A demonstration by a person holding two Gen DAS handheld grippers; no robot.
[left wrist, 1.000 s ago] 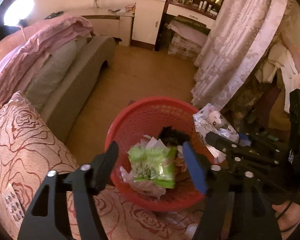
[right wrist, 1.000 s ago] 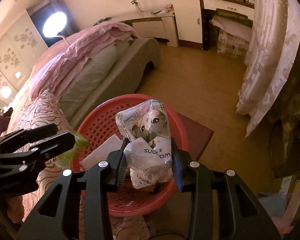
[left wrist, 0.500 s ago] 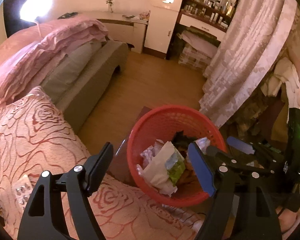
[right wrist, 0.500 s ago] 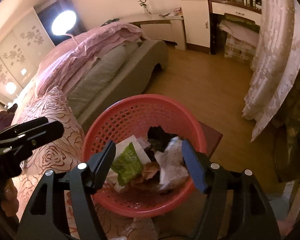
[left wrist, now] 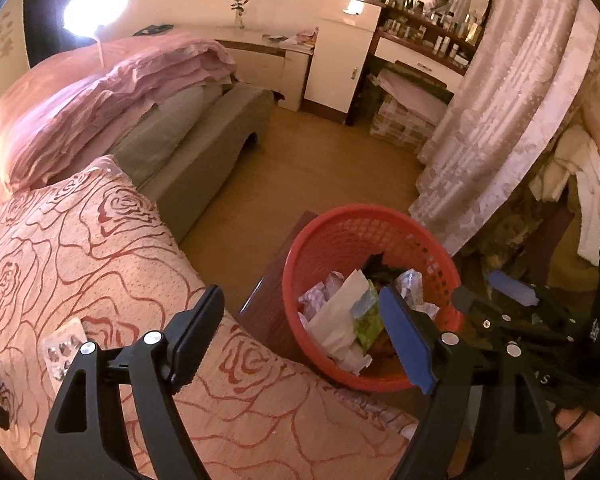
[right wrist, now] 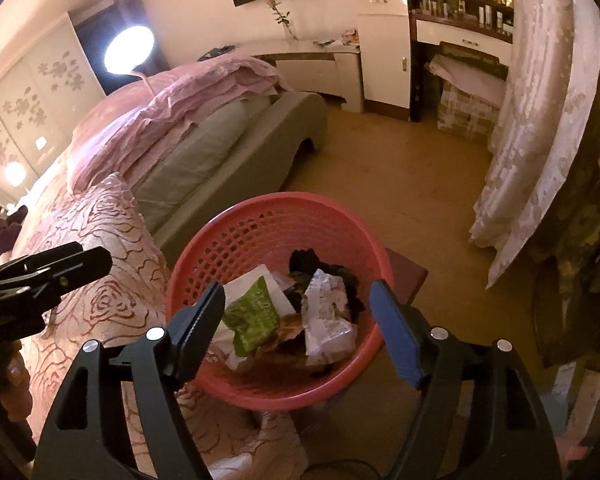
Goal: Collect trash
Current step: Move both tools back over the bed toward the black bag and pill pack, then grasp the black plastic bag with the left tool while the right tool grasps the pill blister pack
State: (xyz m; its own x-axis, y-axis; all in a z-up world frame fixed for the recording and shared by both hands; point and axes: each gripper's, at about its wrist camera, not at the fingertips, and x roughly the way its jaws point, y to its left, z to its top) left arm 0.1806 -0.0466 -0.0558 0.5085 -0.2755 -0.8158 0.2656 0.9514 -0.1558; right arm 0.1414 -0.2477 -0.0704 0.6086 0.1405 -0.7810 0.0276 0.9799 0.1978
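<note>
Here the left wrist view alone shows a foil blister pack (left wrist: 62,354) lying flat on the rose-patterned bedspread (left wrist: 80,248); the right wrist view shows the basket's contents plainly. Both the left gripper (left wrist: 300,338) and right gripper (right wrist: 298,330) stand wide apart, empty; crumpled wrappers (right wrist: 328,316) and a green packet (right wrist: 252,314) fill the red perforated plastic basket (right wrist: 260,224) beside the bed.

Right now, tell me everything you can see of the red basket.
The red basket is round, plastic-looking, with a perforated lattice wall and a smooth rim. It stands upright beside the bed, on a dark low stand. Inside lie crumpled paper, a green wrapper and a white packet. Neither tool touches it.
</note>
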